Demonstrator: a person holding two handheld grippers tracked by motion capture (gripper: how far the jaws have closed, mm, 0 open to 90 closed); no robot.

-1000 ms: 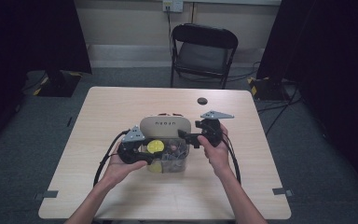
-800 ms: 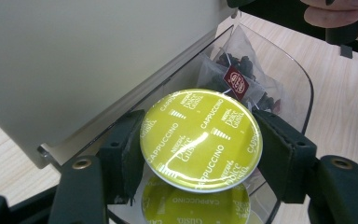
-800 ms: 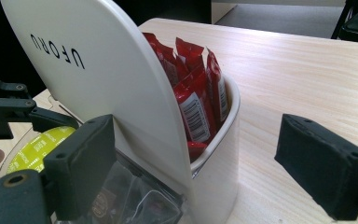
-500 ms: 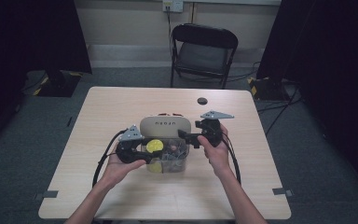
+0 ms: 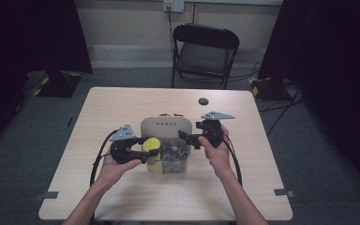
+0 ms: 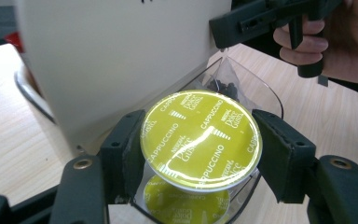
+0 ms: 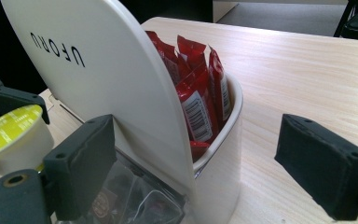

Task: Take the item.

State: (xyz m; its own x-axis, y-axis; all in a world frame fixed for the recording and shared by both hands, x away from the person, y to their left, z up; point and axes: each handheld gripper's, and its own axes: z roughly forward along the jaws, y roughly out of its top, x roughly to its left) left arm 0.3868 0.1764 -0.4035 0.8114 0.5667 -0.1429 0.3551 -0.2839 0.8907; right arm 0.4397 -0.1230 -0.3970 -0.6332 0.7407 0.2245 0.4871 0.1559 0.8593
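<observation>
Capsule [image 6: 200, 140] clenched between left gripper [image 6: 200, 154] jaws above clear bin [image 6: 265, 95]; right gripper [image 7: 205, 172], at 3 o'clock, gapes wide

On the worktop [image 5: 122, 197] the organizer [image 5: 165, 127] stands mid-table, sachets [image 7: 200, 93] in its rear compartment; the capsule [image 6: 200, 140] sits over its front compartment, a chair [image 5: 205, 51] behind.

1. The beige lid [image 6: 121, 60] is cut off by the top edge of the left gripper view.
2. The red sachets [image 7: 198, 100] sit half hidden behind it.
3. The small dark disc [image 5: 203, 101], upper centre, is too small to identify.
</observation>
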